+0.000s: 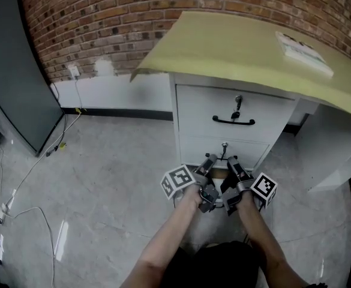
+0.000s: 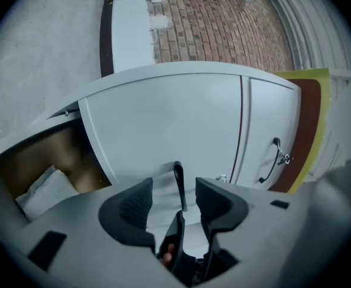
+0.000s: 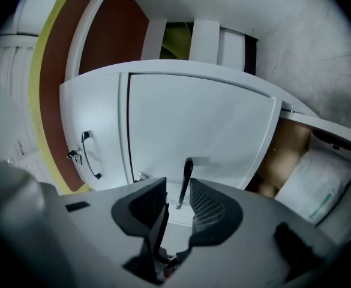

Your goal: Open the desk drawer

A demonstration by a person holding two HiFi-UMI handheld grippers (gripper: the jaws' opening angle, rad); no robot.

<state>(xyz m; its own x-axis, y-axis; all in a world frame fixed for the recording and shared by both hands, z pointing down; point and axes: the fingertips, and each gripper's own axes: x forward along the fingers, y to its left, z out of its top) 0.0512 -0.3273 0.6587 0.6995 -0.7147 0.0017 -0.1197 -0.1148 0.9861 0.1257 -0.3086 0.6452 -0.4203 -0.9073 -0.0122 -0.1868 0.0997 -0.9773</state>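
- At the far left, a dark panel [image 1: 10, 71] is stood against the brick wall [image 1: 103, 17], well apart from the work.
- Towards the middle, a white drawer unit is seen under the yellow-green top of the desk [image 1: 223, 47]. The top drawer handle [image 1: 233, 121] is left untouched.
- The middle drawer [image 1: 196, 147] is the one addressed. Its front is judged flush with the front above, so it is probably not yet pulled out.
- Beneath it, a lower compartment [image 1: 219, 174] is seen open, with a brown inside and a white bag [image 2: 43, 191] lying in it.
- The left gripper [image 2: 174, 192] is held level and rolled onto its side, presumably so that one jaw sits above the bar and one below. Its jaws are spread apart, with the thin black handle [image 2: 177, 171] between them and neither pad pressed on it.
- A small lock [image 1: 224, 144] is set just above that handle.
- The right gripper [image 3: 178, 198] is held just beside the left one, in mirror image. Its jaws are likewise parted around the same handle, and nothing is clamped. Two grippers on one bar are probably meant to share an even pull.
- At the far right, a booklet [image 1: 303, 53] is left on the desk top, well clear of the drawers.
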